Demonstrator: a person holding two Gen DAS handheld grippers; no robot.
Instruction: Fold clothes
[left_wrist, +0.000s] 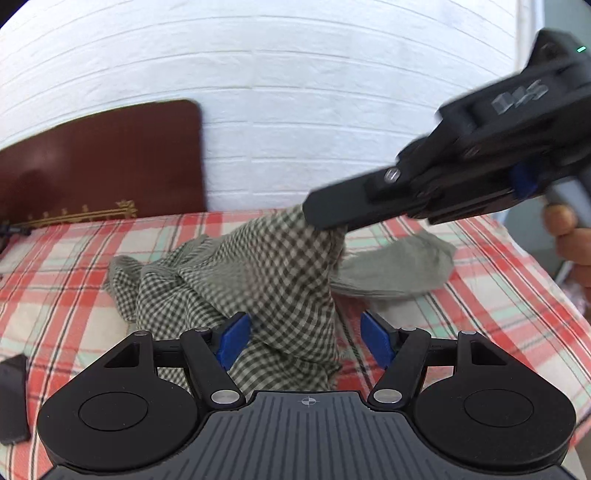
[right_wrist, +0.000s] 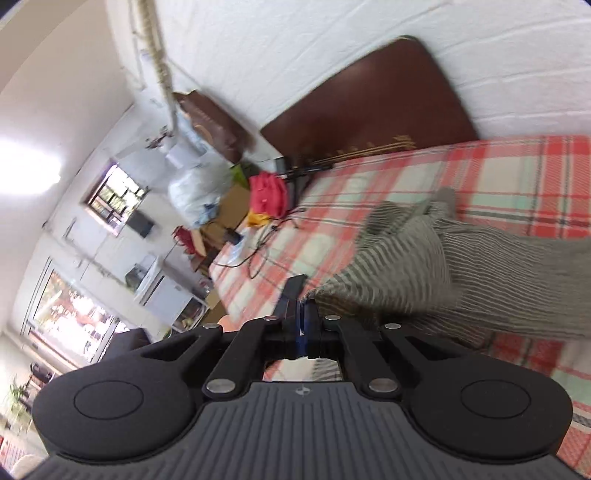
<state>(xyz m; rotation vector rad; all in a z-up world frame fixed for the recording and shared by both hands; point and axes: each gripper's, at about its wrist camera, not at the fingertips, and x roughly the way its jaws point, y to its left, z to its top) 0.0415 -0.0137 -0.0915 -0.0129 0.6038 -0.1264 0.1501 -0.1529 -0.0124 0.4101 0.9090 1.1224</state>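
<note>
A green-and-white checked garment (left_wrist: 258, 280) lies crumpled on the red plaid bedsheet (left_wrist: 66, 280). One part of it is lifted into a peak by my right gripper (left_wrist: 325, 218), which is shut on the cloth and comes in from the upper right. In the right wrist view the right gripper (right_wrist: 303, 314) has its jaws pressed together, with the blurred checked garment (right_wrist: 443, 266) hanging off to the right. My left gripper (left_wrist: 304, 339) is open; its blue pads (left_wrist: 234, 339) stand on either side of a hanging fold without touching it.
A grey cloth (left_wrist: 399, 266) lies behind the garment on the right. A brown headboard (left_wrist: 99, 162) leans on the white brick wall. A black device (left_wrist: 13, 398) sits at the bed's left edge. Cables (right_wrist: 266, 243), a red bag (right_wrist: 267, 195) and clutter lie past the bed.
</note>
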